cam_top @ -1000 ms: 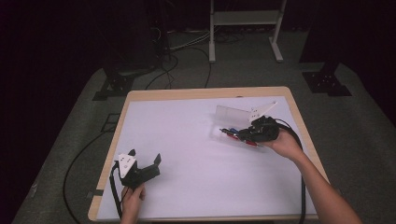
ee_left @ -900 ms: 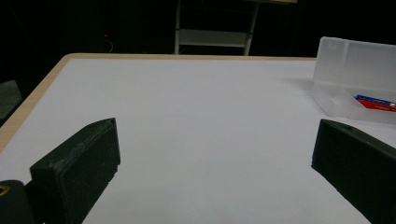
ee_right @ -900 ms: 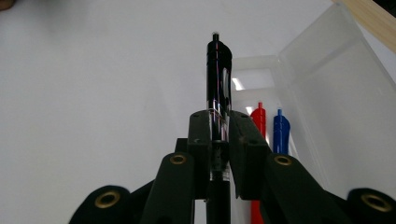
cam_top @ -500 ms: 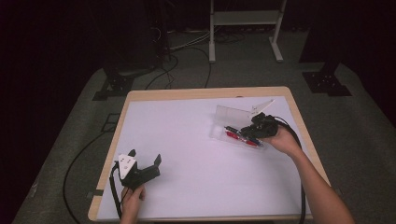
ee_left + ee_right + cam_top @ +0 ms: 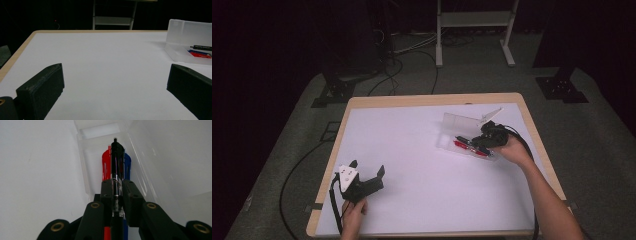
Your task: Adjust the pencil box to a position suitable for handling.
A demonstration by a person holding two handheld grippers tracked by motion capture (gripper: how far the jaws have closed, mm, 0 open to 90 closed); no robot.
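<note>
In the high view, the right gripper [image 5: 484,141] has moved left and down into the clear case [image 5: 467,137] at the table's [image 5: 422,165] right side, bringing a black pen over the pens inside; placement appears close. The left gripper [image 5: 368,176] remains parked near the front left edge, jaws spread, empty. In the left gripper view, the case [image 5: 186,47] lies open, well apart. In the right gripper view, the jaws clamp the black pen [image 5: 116,167] above a red pen [image 5: 106,166] and a blue pen [image 5: 127,165].
</note>
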